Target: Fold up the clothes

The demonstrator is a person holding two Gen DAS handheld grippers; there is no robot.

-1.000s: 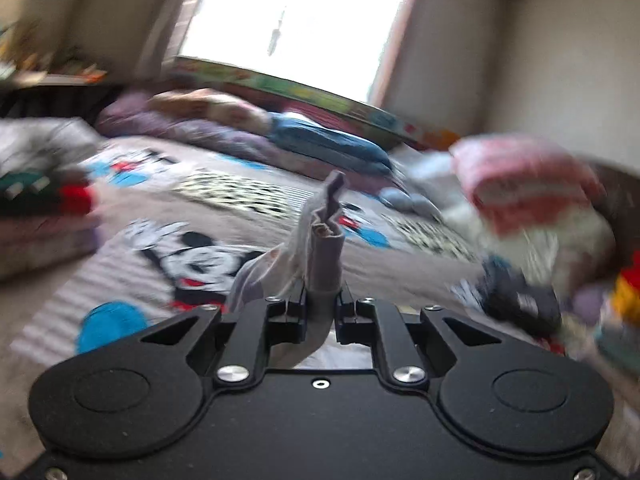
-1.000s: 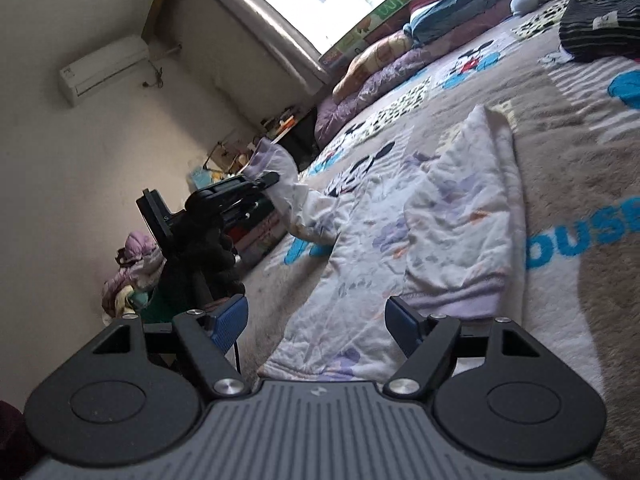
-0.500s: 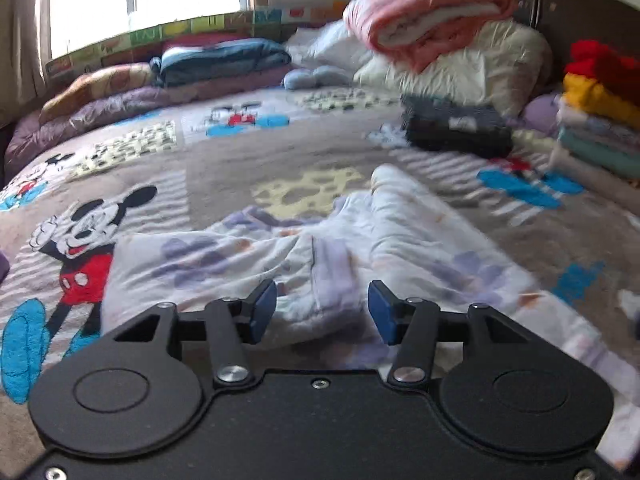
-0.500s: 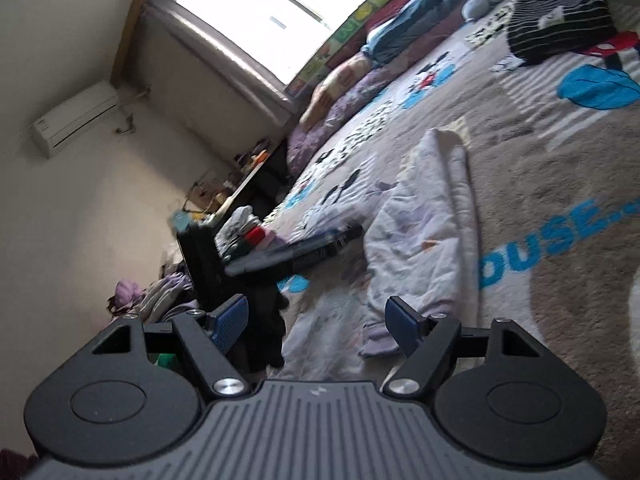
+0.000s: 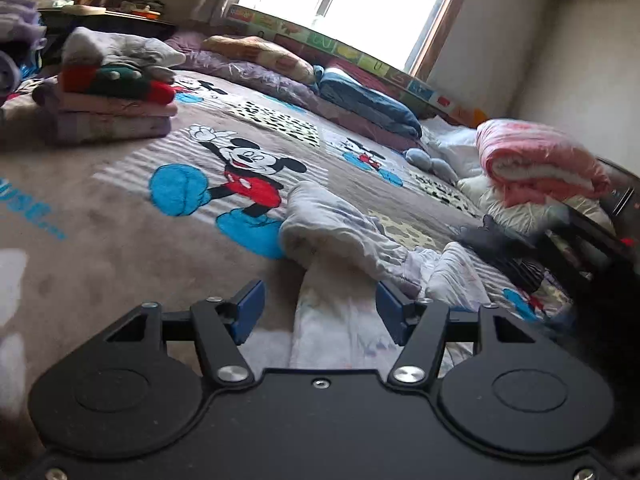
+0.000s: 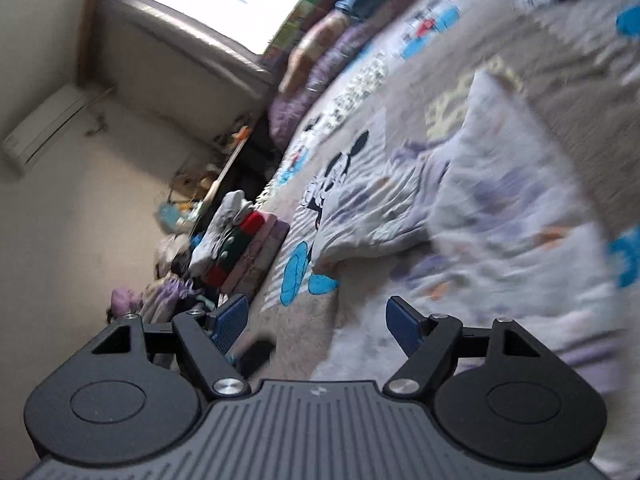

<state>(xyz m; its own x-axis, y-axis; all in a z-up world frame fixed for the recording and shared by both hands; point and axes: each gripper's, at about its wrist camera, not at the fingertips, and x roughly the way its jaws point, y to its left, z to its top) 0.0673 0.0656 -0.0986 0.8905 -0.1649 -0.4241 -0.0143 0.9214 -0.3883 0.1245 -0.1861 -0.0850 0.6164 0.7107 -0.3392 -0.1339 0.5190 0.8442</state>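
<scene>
A pale lilac printed garment (image 5: 344, 240) lies crumpled on the Mickey Mouse bedspread (image 5: 120, 216). My left gripper (image 5: 318, 310) is open and empty, just above the garment's near edge. In the right wrist view the same garment (image 6: 480, 216) spreads across the bed, blurred. My right gripper (image 6: 318, 320) is open and empty, low over the garment's near left edge. Neither gripper touches the cloth.
A stack of folded clothes (image 5: 112, 92) sits at the left of the bed and shows in the right wrist view (image 6: 244, 248). Pillows (image 5: 360, 96) line the window side. A pink quilt (image 5: 536, 164) and a dark striped garment (image 5: 500, 240) lie at the right.
My left gripper let go of the sleeve it held a second ago and now hangs open over the garment. Both cameras swung; the right gripper dropped closer to the cloth.
</scene>
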